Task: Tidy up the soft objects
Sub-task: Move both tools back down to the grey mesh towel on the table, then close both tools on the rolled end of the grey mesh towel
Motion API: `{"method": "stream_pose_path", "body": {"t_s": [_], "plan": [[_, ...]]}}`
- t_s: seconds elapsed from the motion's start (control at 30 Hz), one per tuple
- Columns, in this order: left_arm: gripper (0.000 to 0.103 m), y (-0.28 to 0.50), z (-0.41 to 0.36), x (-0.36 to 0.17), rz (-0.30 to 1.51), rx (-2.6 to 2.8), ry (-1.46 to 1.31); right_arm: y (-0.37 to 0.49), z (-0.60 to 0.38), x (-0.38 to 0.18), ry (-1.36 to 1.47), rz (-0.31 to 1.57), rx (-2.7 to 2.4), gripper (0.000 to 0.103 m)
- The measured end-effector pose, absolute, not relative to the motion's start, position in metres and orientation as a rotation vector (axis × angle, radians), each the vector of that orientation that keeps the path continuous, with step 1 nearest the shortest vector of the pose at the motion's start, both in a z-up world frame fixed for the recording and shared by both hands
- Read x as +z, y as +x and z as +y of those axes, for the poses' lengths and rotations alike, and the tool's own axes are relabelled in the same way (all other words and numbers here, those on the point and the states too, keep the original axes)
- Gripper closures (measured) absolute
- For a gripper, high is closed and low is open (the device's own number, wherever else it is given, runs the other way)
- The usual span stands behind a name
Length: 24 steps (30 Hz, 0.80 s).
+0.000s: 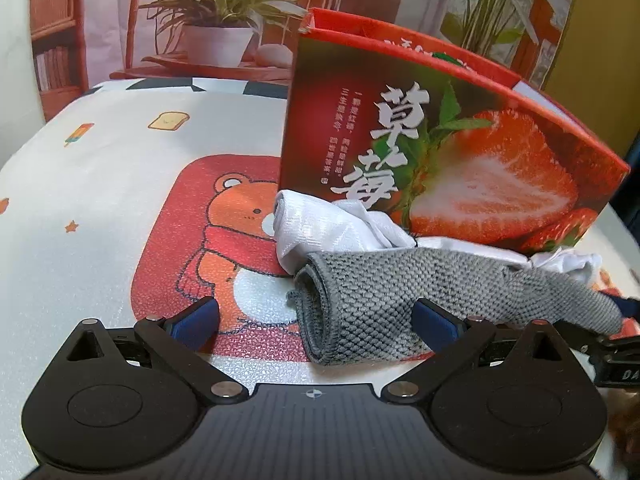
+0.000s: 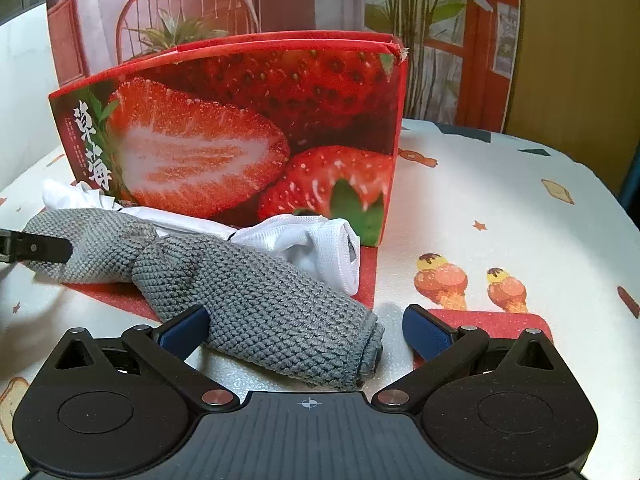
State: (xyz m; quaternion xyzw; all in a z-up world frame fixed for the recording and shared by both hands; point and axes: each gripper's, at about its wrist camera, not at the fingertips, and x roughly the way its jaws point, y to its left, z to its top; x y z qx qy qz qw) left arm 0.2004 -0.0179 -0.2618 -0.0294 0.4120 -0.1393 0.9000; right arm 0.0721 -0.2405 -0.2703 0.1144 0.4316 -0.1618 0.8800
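A grey knitted cloth, twisted in the middle, lies on the table in front of a red strawberry box. A crumpled white cloth lies between it and the box. My left gripper is open, and the grey cloth's rolled left end sits between its blue fingertips. My right gripper is open too, with the cloth's rolled right end between its fingertips. A black part of the left gripper shows over the cloth's far end in the right wrist view.
The table has a white cover printed with a bear, ice creams and stars. The tall box stands close behind both cloths. A printed backdrop of plants and a chair hangs behind the table. The right gripper's black frame shows at the right edge.
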Motion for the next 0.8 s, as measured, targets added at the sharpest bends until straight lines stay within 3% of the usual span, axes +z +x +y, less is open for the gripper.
{"method": "stream_pose_path", "body": {"t_s": [0.1, 0.37, 0.43, 0.53, 0.63, 0.73, 0.8], "plan": [[0.003, 0.201, -0.015, -0.259, 0.859, -0.301, -0.092, 0.072, -0.241, -0.27, 0.243, 0.896, -0.336, 0.0], [0.027, 0.195, -0.027, -0.257, 0.857, -0.378, -0.051, 0.072, -0.24, -0.27, 0.237, 0.899, -0.325, 0.0], [0.04, 0.194, -0.028, -0.257, 0.858, -0.393, -0.043, 0.072, -0.238, -0.269, 0.23, 0.903, -0.31, 0.0], [0.049, 0.192, -0.029, -0.255, 0.867, -0.391, -0.033, 0.073, -0.232, -0.268, 0.21, 0.914, -0.253, 0.001], [0.063, 0.191, -0.027, -0.254, 0.873, -0.405, -0.041, 0.075, -0.224, -0.266, 0.175, 0.921, -0.224, 0.009], [0.073, 0.188, -0.025, -0.252, 0.866, -0.407, -0.04, 0.073, -0.223, -0.261, 0.194, 0.914, -0.202, 0.024], [0.079, 0.186, -0.023, -0.25, 0.856, -0.407, -0.047, 0.07, -0.227, -0.258, 0.224, 0.907, -0.192, 0.039]]}}
